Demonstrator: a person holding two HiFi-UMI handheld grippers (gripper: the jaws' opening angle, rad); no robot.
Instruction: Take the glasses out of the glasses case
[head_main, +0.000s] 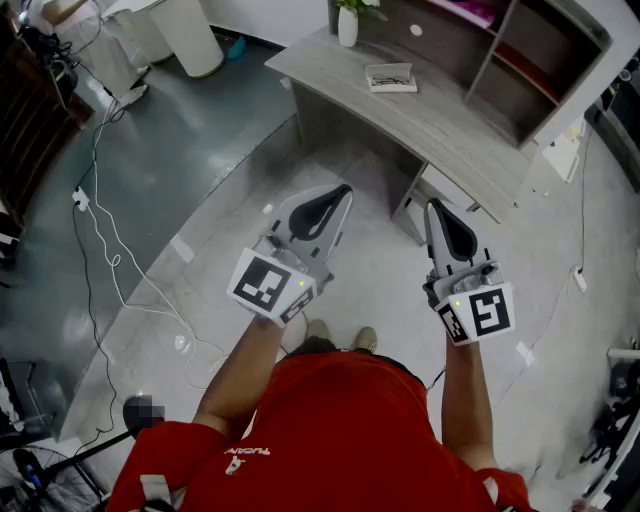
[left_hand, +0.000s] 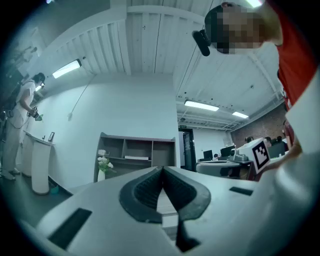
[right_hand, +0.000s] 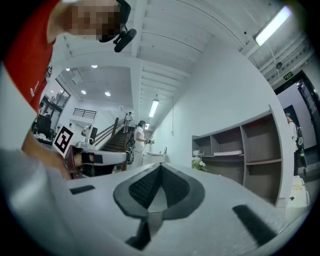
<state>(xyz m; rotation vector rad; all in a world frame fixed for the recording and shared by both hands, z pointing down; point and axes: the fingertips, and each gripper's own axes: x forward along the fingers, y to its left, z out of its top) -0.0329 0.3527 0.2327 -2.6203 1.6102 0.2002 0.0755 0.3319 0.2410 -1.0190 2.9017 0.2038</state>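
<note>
A white glasses case (head_main: 391, 77) lies open on the grey wooden desk (head_main: 440, 125) at the far side, with dark glasses inside it. My left gripper (head_main: 343, 190) is held in the air well short of the desk, jaws shut and empty. My right gripper (head_main: 432, 205) hangs beside it, near the desk's front edge, also shut with nothing between its jaws. In the left gripper view the shut jaws (left_hand: 162, 169) point level toward a shelf unit (left_hand: 137, 157). In the right gripper view the jaws (right_hand: 160, 166) meet at the tip.
A white vase with flowers (head_main: 348, 22) stands on the desk's far left end. A shelf unit (head_main: 520, 60) rises behind the desk. White cables (head_main: 110, 250) trail over the floor at the left. A white pedestal (head_main: 190, 35) stands at the back left. Another person (left_hand: 12, 127) stands far off.
</note>
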